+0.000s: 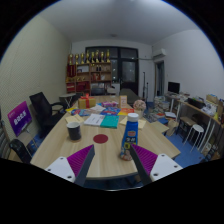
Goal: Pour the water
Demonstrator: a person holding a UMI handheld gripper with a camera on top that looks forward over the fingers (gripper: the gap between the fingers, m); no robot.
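Standing at about one o'clock just ahead of the fingers, a clear plastic bottle with a blue cap and pale label (131, 131) rests upright on the round wooden table (60, 140). At eleven o'clock sits a dark cylindrical cup (73, 129). The gripper (108, 162), purple pads (79, 160) showing, is spread wide and holds nothing.

Bottle (131, 134) stands on table (60, 143) just ahead of right finger; cup (73, 130) to its left, shelf (90, 70) far behind.
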